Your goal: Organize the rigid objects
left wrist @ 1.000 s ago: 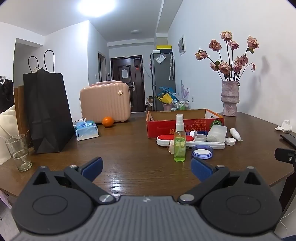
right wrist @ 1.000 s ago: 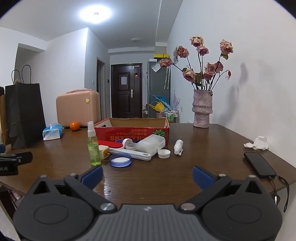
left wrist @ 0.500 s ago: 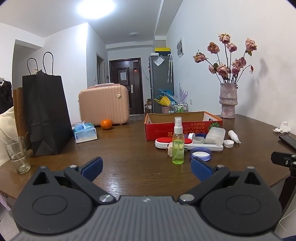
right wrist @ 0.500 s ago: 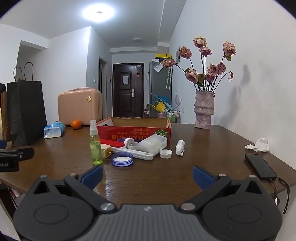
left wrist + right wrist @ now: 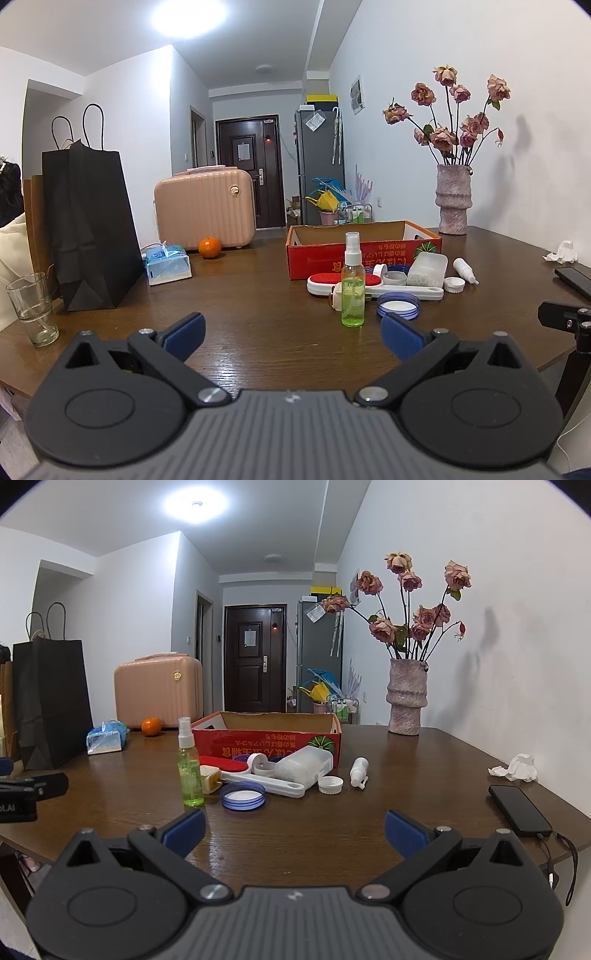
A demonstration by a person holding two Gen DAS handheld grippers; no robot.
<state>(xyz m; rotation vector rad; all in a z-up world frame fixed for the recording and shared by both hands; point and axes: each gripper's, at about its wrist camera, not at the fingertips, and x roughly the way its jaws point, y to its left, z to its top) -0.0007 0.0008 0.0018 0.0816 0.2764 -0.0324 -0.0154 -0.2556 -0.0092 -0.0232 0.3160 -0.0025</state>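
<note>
A red cardboard box (image 5: 364, 246) (image 5: 266, 738) stands open on the brown table. In front of it lie a green spray bottle (image 5: 352, 291) (image 5: 189, 771), a red-and-white brush (image 5: 332, 280), a blue-rimmed lid (image 5: 398, 304) (image 5: 242, 795), a clear plastic container (image 5: 426, 270) (image 5: 304, 766), a white cap (image 5: 330, 785) and a small white bottle (image 5: 359, 772). My left gripper (image 5: 291, 336) and right gripper (image 5: 293, 829) are open and empty, held above the table's near edge, short of the objects.
A black paper bag (image 5: 86, 229), a glass (image 5: 33, 308), a tissue pack (image 5: 168, 264), an orange (image 5: 209, 246) and a pink case (image 5: 205, 206) stand at left. A vase of roses (image 5: 406, 698), crumpled tissue (image 5: 517, 768) and a phone (image 5: 519, 814) are at right.
Both grippers have drawn back slightly from the table and risen a little; the objects look a bit smaller. Nothing on the table has moved.
</note>
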